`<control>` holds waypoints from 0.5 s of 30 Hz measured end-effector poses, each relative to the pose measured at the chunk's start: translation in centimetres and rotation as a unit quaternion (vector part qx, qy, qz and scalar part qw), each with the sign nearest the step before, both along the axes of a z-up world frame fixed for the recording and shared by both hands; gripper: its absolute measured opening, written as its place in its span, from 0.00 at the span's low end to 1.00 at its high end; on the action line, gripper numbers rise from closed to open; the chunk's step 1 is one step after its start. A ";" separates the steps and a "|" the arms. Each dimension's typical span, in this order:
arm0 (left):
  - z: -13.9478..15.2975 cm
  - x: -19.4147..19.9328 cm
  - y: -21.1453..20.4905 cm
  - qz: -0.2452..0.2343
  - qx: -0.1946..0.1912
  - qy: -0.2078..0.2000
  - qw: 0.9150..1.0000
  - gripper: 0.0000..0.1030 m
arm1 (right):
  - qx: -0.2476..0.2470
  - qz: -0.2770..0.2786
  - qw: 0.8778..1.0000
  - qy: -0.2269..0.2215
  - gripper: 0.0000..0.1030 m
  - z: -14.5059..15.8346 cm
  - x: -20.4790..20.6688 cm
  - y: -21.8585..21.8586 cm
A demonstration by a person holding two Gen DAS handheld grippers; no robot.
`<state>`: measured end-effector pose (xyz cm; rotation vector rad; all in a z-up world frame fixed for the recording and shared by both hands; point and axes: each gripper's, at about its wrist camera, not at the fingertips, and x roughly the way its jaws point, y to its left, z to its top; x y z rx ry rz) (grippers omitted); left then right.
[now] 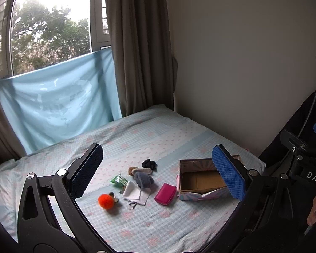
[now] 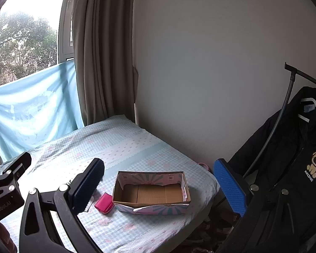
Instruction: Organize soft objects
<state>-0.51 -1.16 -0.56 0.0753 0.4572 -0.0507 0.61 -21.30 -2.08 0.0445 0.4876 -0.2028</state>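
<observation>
- Both grippers hang above the bed (image 1: 168,130) with jaws spread wide and nothing between them: the left gripper (image 1: 158,170) over the scattered things, the right gripper (image 2: 160,185) over the box (image 2: 151,191).
- That cardboard box sits open near the bed's right edge, its floor bare.
- Just left of the box lies a pink pouch (image 1: 165,193), close to it but not touching.
- Further left are a white cloth (image 1: 135,194), a grey plush toy (image 1: 143,179), a green packet (image 1: 119,180) and an orange pompom (image 1: 105,200).
- Behind them rests a dark scrunchie (image 1: 149,164).
- A black jacket (image 2: 292,168) hangs at the right, beside the bed.
</observation>
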 end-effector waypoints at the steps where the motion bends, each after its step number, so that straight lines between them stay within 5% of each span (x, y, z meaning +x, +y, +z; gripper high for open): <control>1: 0.0 0.0 0.0 0.000 0.000 0.000 1.000 1.00 | 0.001 0.000 1.000 0.000 1.00 0.0 0.0 0.0; 15: 0.0 -0.1 -0.4 0.000 0.003 -0.001 1.000 1.00 | 0.004 -0.001 1.000 0.000 1.00 -0.3 0.1 -0.4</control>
